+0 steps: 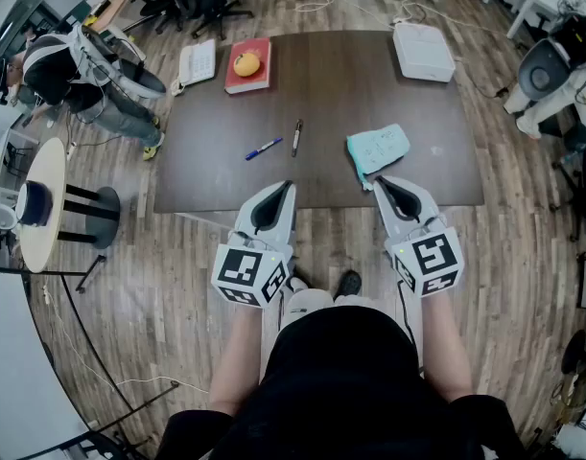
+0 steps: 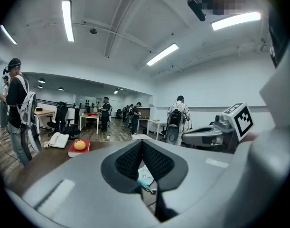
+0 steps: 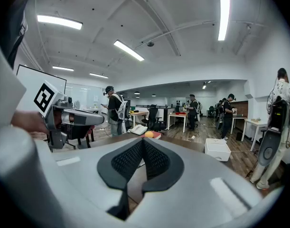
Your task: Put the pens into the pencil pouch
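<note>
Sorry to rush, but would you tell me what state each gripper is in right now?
Left gripper: closed, holding nothing.
Right gripper: closed, holding nothing.

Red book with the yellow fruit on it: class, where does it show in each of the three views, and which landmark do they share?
Head view: red book at the far edge of the table, left of middle.
Left gripper view: the book lies low at the left.
Right gripper view: the book is small, near the middle.
Shared landmark: the white telephone, just left of the book in every view.
</note>
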